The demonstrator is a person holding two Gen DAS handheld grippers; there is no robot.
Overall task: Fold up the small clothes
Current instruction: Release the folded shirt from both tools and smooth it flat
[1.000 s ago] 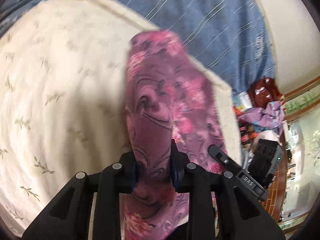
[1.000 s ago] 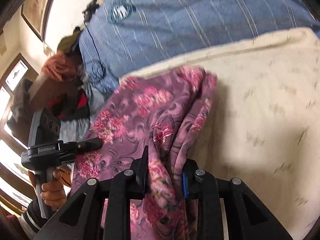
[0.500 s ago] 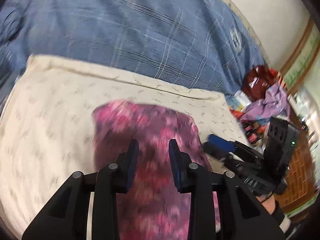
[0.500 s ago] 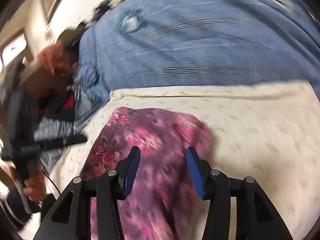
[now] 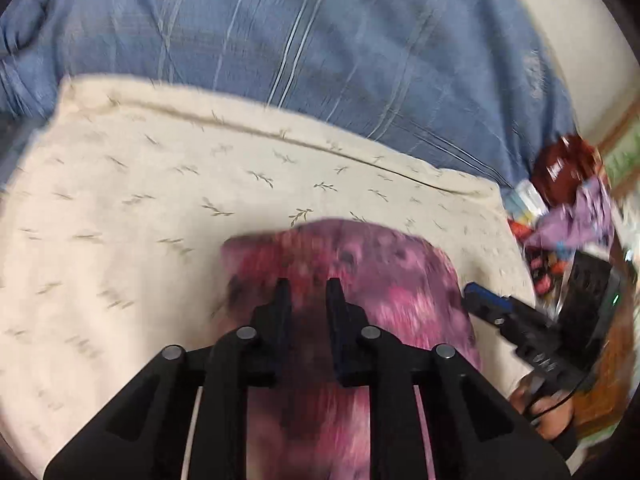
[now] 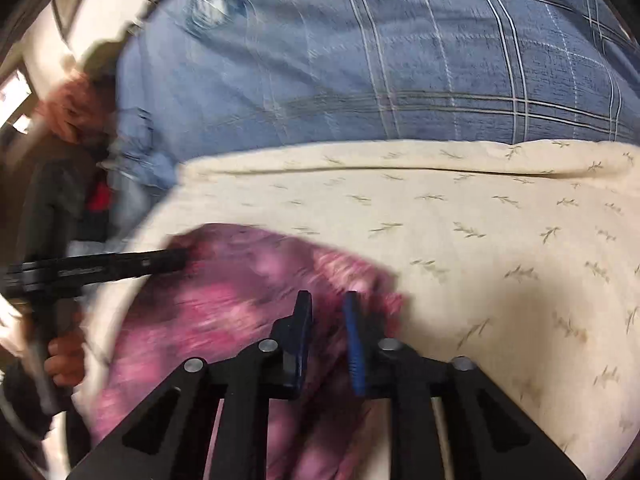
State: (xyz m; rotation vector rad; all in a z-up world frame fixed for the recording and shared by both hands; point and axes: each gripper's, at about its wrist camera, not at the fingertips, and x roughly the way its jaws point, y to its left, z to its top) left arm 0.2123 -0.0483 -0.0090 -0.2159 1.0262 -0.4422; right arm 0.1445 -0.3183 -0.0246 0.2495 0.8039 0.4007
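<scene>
A: How are the two hands posed over the purple floral garment (image 5: 384, 280)?

B: Nearest the garment, the left gripper (image 5: 307, 292) tilts steeply down above its near half. Its jaws have just been closing; they stand a narrow gap apart with nothing pinched, the cloth lying below them. The right gripper (image 6: 327, 304) slants down over the garment's right edge, its jaws also just narrowed and empty, blue pads facing each other.

A: And the garment itself?

B: It lies released in a folded heap on the cream leaf-print blanket (image 5: 140, 208), blurred in both views.

A: Can you see the person?

B: In the left wrist view, a hand (image 5: 544, 412) grips the right tool's handle to the right of the garment. In the right wrist view, a hand (image 6: 66, 360) holds the left tool's handle to the garment's left, that tool's fingers reaching level toward the cloth.

A: Any writing?

B: Pale lettering shows on each tool's side, too smeared to read.

A: Beyond the garment?

B: A blue plaid bedcover (image 6: 360, 60) past the blanket's far edge, and a red bag (image 5: 568, 168) further off.
</scene>
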